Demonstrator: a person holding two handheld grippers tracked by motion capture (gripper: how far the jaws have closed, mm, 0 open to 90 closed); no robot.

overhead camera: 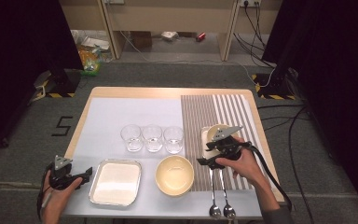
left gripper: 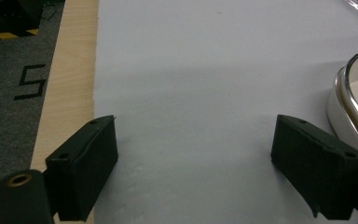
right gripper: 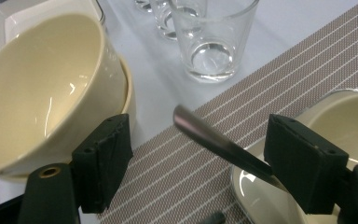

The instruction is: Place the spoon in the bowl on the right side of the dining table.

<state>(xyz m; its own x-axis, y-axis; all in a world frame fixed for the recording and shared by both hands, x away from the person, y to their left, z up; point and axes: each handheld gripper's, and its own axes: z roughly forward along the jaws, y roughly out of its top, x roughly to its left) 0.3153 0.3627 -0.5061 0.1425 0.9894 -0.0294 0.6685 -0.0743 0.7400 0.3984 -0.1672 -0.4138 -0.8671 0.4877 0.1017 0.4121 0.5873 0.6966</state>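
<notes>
1. On the striped brown placemat [overhead camera: 214, 112] at the right of the table, the right gripper [right gripper: 198, 154] is held with its jaws spread wide apart.
2. Between those jaws, a dull metal utensil handle [right gripper: 214, 140] is seen; it runs close along the right jaw, and whether it is touched cannot be told. Nothing is clamped.
3. The handle's tapered end points up and to the left, above the placemat and apart from the left jaw.
4. Just left of the right gripper, two stacked cream ceramic bowls [right gripper: 42, 93] stand on the pale blue table cover [overhead camera: 107, 116]; a cream dish in a steel-rimmed tray [right gripper: 345, 121] lies at its right.
5. Near the table's front left edge, the left gripper [left gripper: 196, 154] is held with jaws wide apart over bare cover, empty.
6. A rectangular steel tray [left gripper: 349, 98] lies just right of it.
</notes>
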